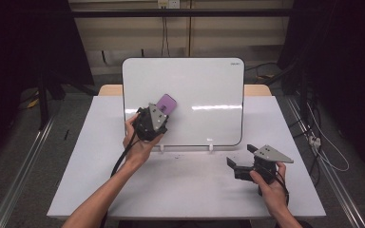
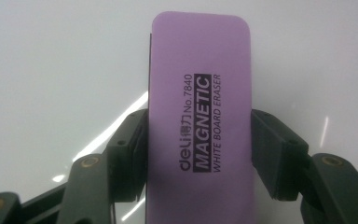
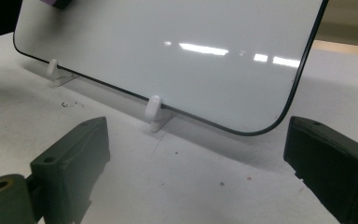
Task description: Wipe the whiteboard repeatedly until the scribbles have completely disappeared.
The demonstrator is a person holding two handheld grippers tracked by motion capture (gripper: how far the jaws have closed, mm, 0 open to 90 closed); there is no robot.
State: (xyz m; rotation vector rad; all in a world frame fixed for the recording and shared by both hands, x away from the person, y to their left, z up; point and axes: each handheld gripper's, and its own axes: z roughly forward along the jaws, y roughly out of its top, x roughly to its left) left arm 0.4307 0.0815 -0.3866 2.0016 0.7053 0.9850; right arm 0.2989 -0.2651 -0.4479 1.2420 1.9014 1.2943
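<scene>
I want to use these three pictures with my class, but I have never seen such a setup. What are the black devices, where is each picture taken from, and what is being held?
A person at a white table holds a hand-operated claw in each hand. One picture looks down from above; the other two come from cameras riding on each claw.

A whiteboard stands propped on small white feet. The left claw is shut on a purple eraser, printed "magnetic white board eraser", held against the board's lower left part.

The right claw is open and holds nothing, low over the table in front of the board's right corner.
</scene>
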